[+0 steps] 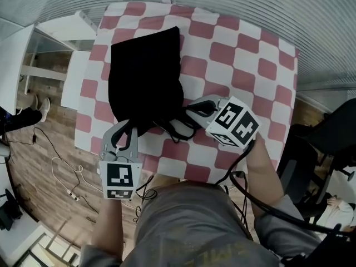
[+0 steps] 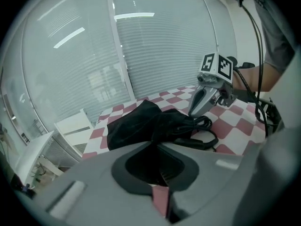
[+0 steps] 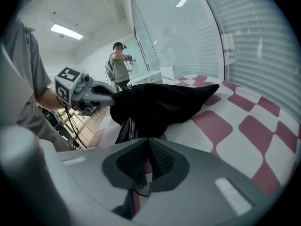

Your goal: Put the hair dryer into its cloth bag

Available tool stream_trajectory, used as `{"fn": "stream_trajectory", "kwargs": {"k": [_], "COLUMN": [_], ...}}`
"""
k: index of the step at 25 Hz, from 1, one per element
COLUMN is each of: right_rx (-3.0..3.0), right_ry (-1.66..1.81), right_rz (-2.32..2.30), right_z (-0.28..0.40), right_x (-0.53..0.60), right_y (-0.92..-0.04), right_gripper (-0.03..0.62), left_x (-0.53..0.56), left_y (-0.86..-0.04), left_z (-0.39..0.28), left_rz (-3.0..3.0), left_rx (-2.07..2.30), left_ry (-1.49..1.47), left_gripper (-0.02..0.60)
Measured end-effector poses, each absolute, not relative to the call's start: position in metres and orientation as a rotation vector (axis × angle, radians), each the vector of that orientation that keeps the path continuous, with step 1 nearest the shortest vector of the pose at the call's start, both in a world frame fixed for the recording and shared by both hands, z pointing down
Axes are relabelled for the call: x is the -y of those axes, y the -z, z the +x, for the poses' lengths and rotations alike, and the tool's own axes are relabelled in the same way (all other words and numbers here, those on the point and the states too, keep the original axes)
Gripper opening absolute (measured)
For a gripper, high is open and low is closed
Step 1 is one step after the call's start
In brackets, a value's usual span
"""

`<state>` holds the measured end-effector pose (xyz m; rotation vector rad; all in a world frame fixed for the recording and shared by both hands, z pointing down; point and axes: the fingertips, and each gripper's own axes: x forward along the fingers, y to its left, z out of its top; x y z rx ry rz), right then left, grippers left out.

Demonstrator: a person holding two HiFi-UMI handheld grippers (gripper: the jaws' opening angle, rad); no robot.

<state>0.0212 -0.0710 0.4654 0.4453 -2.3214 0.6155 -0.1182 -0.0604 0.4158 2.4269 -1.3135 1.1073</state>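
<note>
The room is walled in glass with slatted blinds point(image 1: 250, 4), over a wood floor point(image 1: 39, 166) strewn with loose cables. A second person point(image 3: 120, 65) stands far off with arms raised. A white shelf unit point(image 1: 61, 29) sits just beside the worktop point(image 1: 250, 65), which wears a pink-and-white checked cloth and carries nothing but the job in hand.

The black bag point(image 1: 144, 77) lies lengthways down the worktop's left half, its closed end away from the person and its mouth towards them. It looks full and lumpy. I can't see the dryer itself, so my guess is that it is already inside and only the closing is left.

Both tools meet at that mouth. The left gripper point(image 1: 127, 128) comes in at the near left corner, and its fingers look pinched on the bag's hem, probably to anchor the cloth. The right gripper point(image 1: 192, 113) comes in from the other side with its fingers closed on a thin black string point(image 3: 140, 185). That looks like a grip for drawing the mouth shut against the left one's hold.

A looped black cord point(image 1: 181, 131) lies on the cloth between the two, touching the bag's mouth. I can't tell whether it is the drawstring or the dryer's lead.
</note>
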Motion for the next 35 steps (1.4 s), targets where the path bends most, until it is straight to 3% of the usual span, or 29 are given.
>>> {"fn": "stream_trajectory", "kwargs": {"k": [7,13,17,31,35], "right_rx": [2.372,2.464,2.441,2.438,2.474], "right_ry": [-0.671,-0.758,-0.859,-1.012,-0.922], "right_rz": [0.307,0.194,0.272,0.262,0.192], "right_z": [0.018,-0.003,-0.007,0.007,0.003], "right_x": [0.071,0.060,0.069,0.077,0.070], "right_y": [-0.465,-0.447,-0.459,-0.465,-0.459], "right_gripper": [0.071,0.195,0.158,0.164,0.083], "left_x": [0.071,0.077,0.077,0.073,0.073], "left_y": [-0.383,-0.375,-0.371,-0.357,-0.352], "left_z": [-0.115,-0.116,-0.116,-0.124,-0.124], "left_rz": [2.420,2.374,2.381,2.384,2.384], "left_rx": [1.295,1.269,1.259,1.229,1.236], "left_ry": [-0.821,-0.783,-0.768,-0.612,-0.577], "left_gripper": [0.008,0.008,0.008,0.008,0.008]}}
